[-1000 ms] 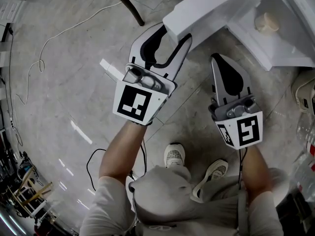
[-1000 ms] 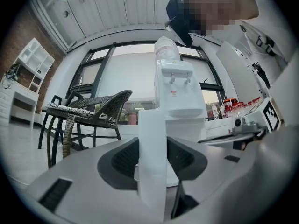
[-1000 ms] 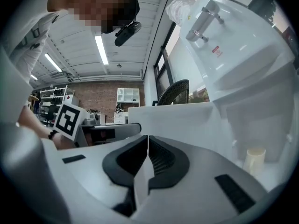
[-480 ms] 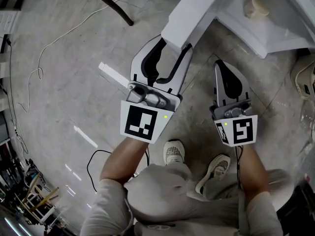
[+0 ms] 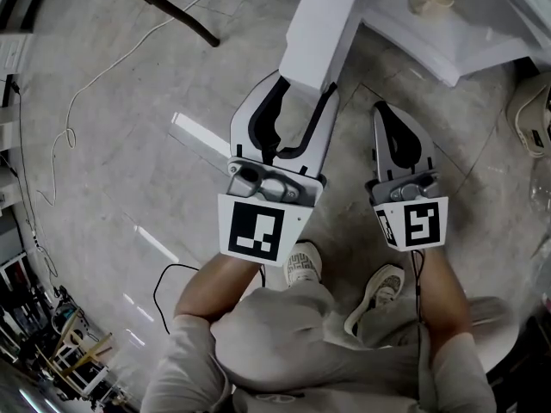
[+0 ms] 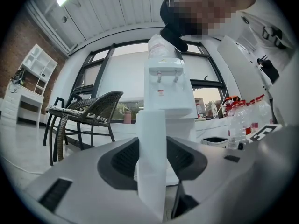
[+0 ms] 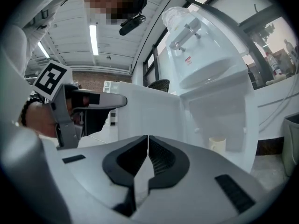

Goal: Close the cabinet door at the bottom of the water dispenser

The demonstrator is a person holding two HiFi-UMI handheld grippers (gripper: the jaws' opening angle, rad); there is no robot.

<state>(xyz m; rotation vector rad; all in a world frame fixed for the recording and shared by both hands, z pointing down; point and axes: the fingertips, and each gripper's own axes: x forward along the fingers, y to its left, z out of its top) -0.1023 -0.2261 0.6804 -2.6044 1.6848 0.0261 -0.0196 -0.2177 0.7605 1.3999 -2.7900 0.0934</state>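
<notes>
The cabinet door (image 5: 314, 33) stands swung out from the bottom of the water dispenser (image 6: 169, 90), its free edge pointing back toward me. My left gripper (image 5: 297, 89) straddles that edge: the jaws are spread, one on each face of the white panel, and the left gripper view shows the panel upright between the pads (close on both sides, though I can't tell if either presses). Inside the open cabinet sits a pale cup (image 7: 217, 144) on the white shelf. My right gripper (image 5: 387, 114) hangs just beside the left, off the door, jaws together with nothing in them.

Around that, a wicker chair (image 6: 86, 108) stands left of the dispenser, a row of plastic bottles (image 6: 238, 118) to its right, and a white cable (image 5: 86, 76) loops over the grey floor (image 5: 112, 188). The dispenser carries a small red label, too small to read. Both forearms reach forward, marker cubes (image 5: 256, 228) facing up, shoes (image 5: 303, 265) below them.
</notes>
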